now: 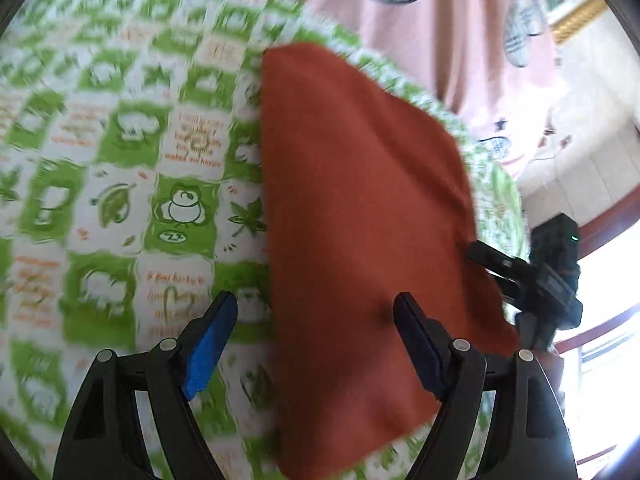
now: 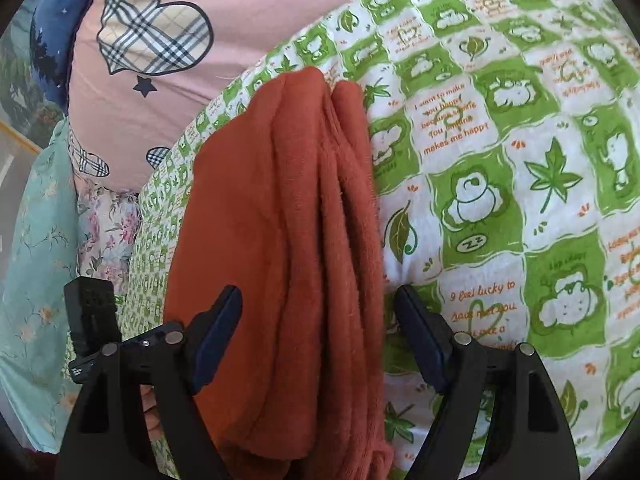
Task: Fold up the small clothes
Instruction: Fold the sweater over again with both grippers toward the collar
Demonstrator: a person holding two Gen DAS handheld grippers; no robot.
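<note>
A rust-red garment (image 1: 360,240) lies folded on a green and white patterned bedsheet (image 1: 140,140). In the right wrist view the garment (image 2: 288,260) shows several stacked folded layers along its right edge. My left gripper (image 1: 316,312) is open, its left finger over the sheet and its right finger over the cloth, holding nothing. My right gripper (image 2: 320,308) is open with the folded cloth lying between its fingers, not clamped. The right gripper (image 1: 520,276) also shows in the left wrist view at the cloth's right edge.
A pink quilt (image 2: 240,20) with plaid heart patches lies beyond the sheet. A light blue floral cloth (image 2: 36,260) lies at the left in the right wrist view. A wall and window frame (image 1: 592,240) show at the right in the left wrist view.
</note>
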